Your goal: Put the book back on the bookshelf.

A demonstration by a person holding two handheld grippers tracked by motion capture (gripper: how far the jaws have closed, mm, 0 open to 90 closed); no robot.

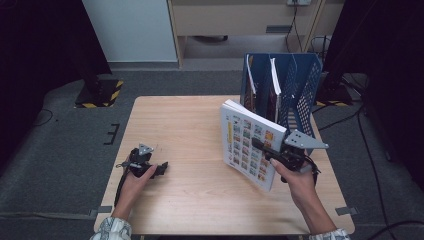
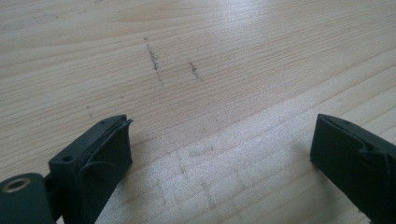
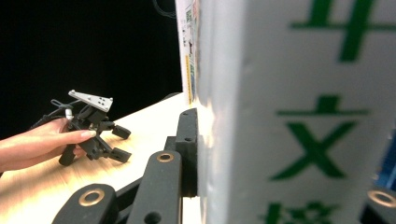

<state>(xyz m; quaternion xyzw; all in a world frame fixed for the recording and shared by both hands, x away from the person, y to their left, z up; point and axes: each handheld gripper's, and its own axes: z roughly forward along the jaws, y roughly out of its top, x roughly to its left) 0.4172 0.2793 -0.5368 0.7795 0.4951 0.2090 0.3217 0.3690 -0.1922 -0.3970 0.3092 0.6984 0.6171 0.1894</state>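
A thick book [image 1: 247, 145] with a picture-grid cover stands upright over the right half of the wooden table [image 1: 190, 120], its white spine [image 3: 299, 116] with green characters facing the right gripper view. My right gripper [image 1: 263, 148] is shut on it across the spine; one black finger [image 3: 188, 140] presses the cover, and the other is hidden behind the book. At the left front, my left gripper [image 1: 159, 169] rests low on the table in the person's hand. Its jaws stand wide apart [image 2: 219, 140] with bare wood between them. The left gripper [image 3: 119, 142] also appears far off in the right gripper view.
A blue mesh file rack [image 1: 300, 85] stands at the table's back right corner, just behind the book, with books upright in its left slots. Dark floor and cables surround the table. Faint pencil marks [image 2: 154, 60] cross the wood ahead of the left jaws.
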